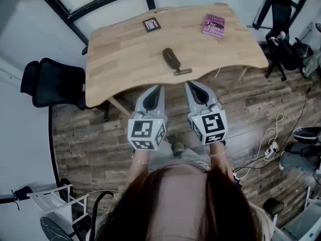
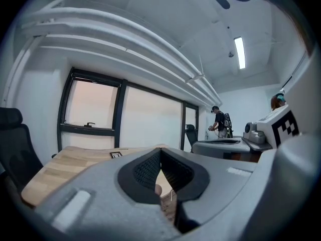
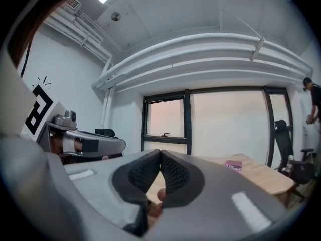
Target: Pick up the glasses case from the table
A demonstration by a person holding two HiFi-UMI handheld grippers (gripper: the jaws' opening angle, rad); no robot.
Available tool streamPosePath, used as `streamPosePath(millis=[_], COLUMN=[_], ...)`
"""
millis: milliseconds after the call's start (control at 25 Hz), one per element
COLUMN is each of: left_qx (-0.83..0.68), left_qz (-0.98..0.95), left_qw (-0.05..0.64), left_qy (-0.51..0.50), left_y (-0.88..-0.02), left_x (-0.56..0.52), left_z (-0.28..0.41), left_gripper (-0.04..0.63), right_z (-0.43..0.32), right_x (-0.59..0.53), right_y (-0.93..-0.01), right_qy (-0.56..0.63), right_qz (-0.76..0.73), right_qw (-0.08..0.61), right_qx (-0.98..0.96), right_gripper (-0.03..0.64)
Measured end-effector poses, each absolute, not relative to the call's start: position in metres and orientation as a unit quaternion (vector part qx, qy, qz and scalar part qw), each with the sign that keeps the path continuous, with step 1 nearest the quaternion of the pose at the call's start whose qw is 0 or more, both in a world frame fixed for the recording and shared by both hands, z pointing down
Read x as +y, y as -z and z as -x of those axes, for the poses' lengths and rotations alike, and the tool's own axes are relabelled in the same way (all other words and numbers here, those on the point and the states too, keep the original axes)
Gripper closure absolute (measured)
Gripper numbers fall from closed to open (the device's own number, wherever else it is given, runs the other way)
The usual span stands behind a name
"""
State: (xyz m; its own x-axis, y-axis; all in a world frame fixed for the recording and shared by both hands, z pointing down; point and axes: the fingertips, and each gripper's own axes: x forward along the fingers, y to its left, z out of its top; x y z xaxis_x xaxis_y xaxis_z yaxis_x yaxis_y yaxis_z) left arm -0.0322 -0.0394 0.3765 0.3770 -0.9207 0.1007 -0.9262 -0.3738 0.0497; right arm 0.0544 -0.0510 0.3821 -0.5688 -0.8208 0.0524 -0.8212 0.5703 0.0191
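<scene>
**A:** Which step were they on?

**B:** Approach, by my read. The left gripper and right gripper were side by side in front of the person, over the wood floor. Both were short of the tabletop's near edge, touching nothing.

**A:** Jaws?

**B:** Both pairs were together, tips meeting. Neither gripper view showed anything between them.

**A:** And the case?

**B:** The glasses case lay flat on the tabletop near the front edge, about mid-width, with its long axis angled. It was just past the gripper tips, roughly in line with the gap between them. There was a small brownish piece at its near end. I couldn't tell if it was part of the case or separate.

**A:** Clutter?

**B:** None close. A marker card and a pink book sat at the far side, well apart from the case. A black chair stood off the tabletop's left end.

**A:** Next move?

**B:** My guess is one gripper had to open its jaws first. Then reach in over the edge, line up across the case's narrow width, close and lift. Either one looked able to reach.
</scene>
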Motion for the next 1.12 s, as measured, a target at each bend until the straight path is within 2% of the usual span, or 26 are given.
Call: streamPosePath(millis=[1120], left_qx=[-0.535], left_qz=[-0.843], left_qw=[0.049], left_qy=[-0.019], left_y=[-0.380], left_x=[-0.179], left_z=[0.081], left_gripper=[0.586], right_z=[0.007], right_x=[-0.184], right_y=[-0.391], right_qy=[0.015], right_qz=[-0.468], right_qw=[0.053], right_qx=[-0.882], right_gripper=[0.614])
